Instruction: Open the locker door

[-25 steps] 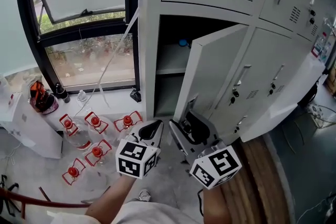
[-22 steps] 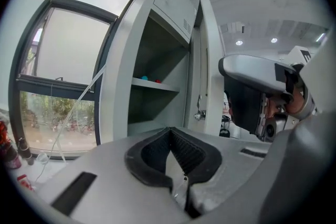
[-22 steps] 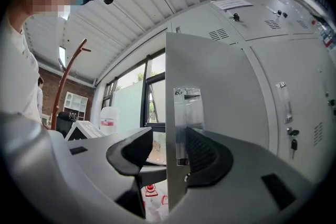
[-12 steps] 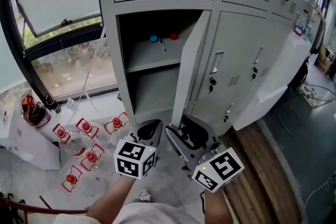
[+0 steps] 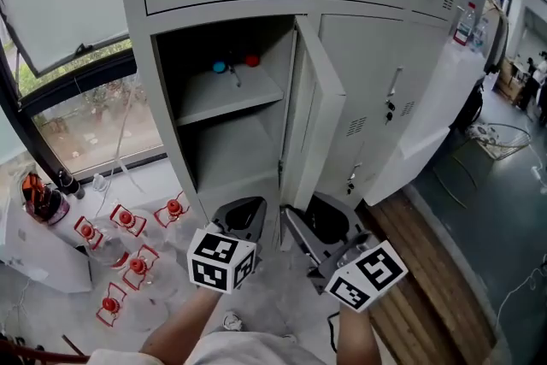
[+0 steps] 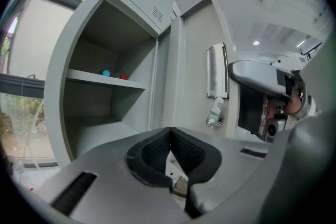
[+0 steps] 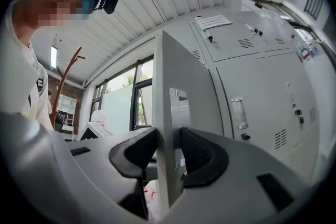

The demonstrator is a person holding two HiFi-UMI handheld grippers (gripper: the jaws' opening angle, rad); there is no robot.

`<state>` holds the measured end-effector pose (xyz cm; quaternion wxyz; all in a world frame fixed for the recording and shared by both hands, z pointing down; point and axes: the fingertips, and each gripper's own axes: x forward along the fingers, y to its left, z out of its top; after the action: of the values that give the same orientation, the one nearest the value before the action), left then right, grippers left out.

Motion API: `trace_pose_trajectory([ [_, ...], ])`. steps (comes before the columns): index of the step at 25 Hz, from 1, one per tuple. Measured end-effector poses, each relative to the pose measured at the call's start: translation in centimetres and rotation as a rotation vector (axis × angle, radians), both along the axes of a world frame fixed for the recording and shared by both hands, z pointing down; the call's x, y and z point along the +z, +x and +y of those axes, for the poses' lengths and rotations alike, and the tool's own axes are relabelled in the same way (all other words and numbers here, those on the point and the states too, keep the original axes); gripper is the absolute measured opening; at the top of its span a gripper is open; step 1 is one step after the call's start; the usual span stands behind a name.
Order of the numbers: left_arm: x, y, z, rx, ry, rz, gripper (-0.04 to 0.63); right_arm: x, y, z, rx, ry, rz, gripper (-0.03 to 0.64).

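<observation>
Grey lockers [image 5: 402, 30] stand ahead. The right gripper [image 7: 168, 150], jaws just closing, pinches the open locker door [image 7: 181, 113] edge. Beside it, the left gripper [image 6: 170, 153] is closed and empty.

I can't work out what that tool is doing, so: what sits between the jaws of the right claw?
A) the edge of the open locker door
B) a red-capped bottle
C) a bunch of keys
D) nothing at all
A: the right gripper view shows the right claw with the edge of the open locker door standing between its jaws, which have just been closing onto it.
</observation>
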<state>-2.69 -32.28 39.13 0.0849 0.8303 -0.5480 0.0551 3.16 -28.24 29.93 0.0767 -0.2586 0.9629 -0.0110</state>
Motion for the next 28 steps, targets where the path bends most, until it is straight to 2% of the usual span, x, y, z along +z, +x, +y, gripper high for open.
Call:
trace_pose_trajectory([
  [5, -0.1, 1.9, -1.0, 0.055, 0.000, 0.004, 0.006, -0.1, 2.2, -0.6, 0.043, 0.024, 0.018, 0.143],
  [14, 0.2, 6.4, -2.2, 0.183, -0.004, 0.010, 0.006, 0.1, 8.9, -3.3, 0.247, 0.003, -0.019, 0.103],
  [24, 0.5, 9.1, -3.2, 0.258, -0.008, 0.016, 0.006, 0.3, 13.2, -6.3, 0.339, -0.024, -0.044, 0.087],
  [28, 0.4, 9.6, -3.6, 0.277, -0.005, 0.021, 0.006, 0.5, 14.7, -7.7, 0.367, -0.057, -0.093, 0.095],
])
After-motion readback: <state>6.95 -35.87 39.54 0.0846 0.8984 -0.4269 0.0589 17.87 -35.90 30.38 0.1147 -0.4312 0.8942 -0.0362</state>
